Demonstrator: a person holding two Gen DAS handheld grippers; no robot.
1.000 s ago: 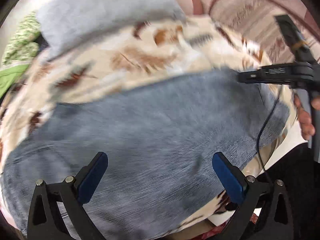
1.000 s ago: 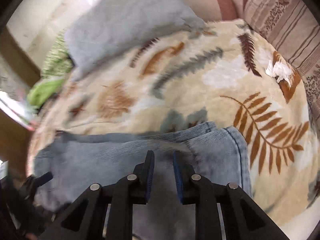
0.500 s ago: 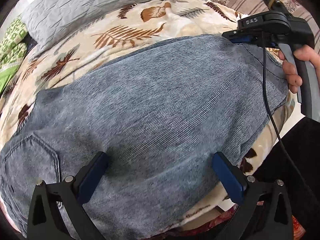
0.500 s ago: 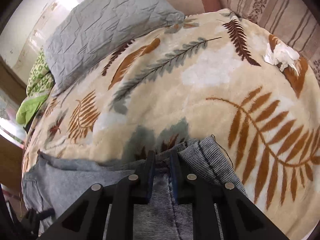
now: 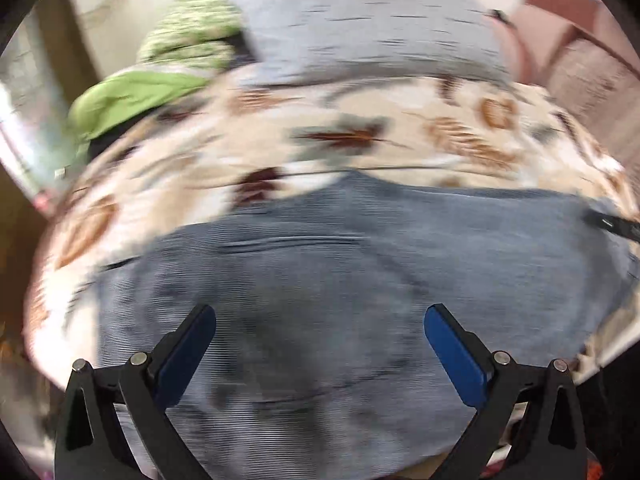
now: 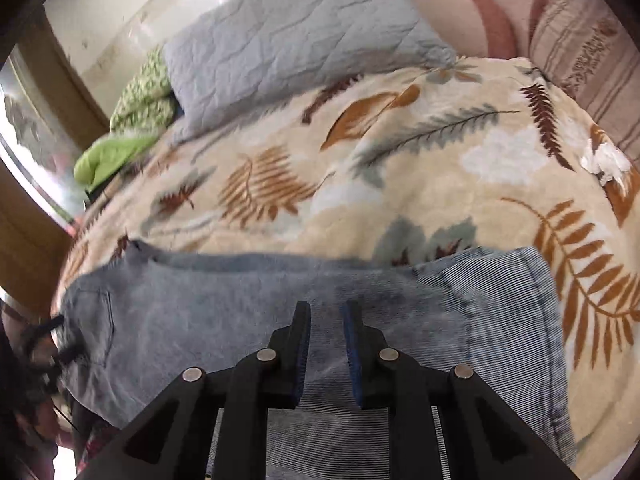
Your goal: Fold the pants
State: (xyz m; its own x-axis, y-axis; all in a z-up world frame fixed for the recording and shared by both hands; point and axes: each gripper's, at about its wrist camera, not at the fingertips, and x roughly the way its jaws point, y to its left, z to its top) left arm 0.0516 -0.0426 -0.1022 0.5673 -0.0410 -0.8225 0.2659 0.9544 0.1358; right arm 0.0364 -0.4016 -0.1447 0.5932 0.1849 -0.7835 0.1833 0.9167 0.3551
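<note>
Here the pants (image 6: 280, 320) lie spread across the leaf-print blanket (image 6: 400, 168) on the bed. The left gripper (image 5: 320, 344) hovers wide open; the right gripper (image 6: 326, 344), opening slightly, straddles denim. Next probably comes pinching an edge to fold.

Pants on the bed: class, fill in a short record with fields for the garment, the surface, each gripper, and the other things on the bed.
garment: blue-grey pants lying flat, a back pocket showing at one end
surface: cream blanket with a leaf print
left gripper: jaws wide open above the pants, nothing between them
right gripper: jaws narrow and opening, striped fabric visible in the gap; a grip cannot be told
other things: grey pillow, green cloth, white crumpled tissue
</note>
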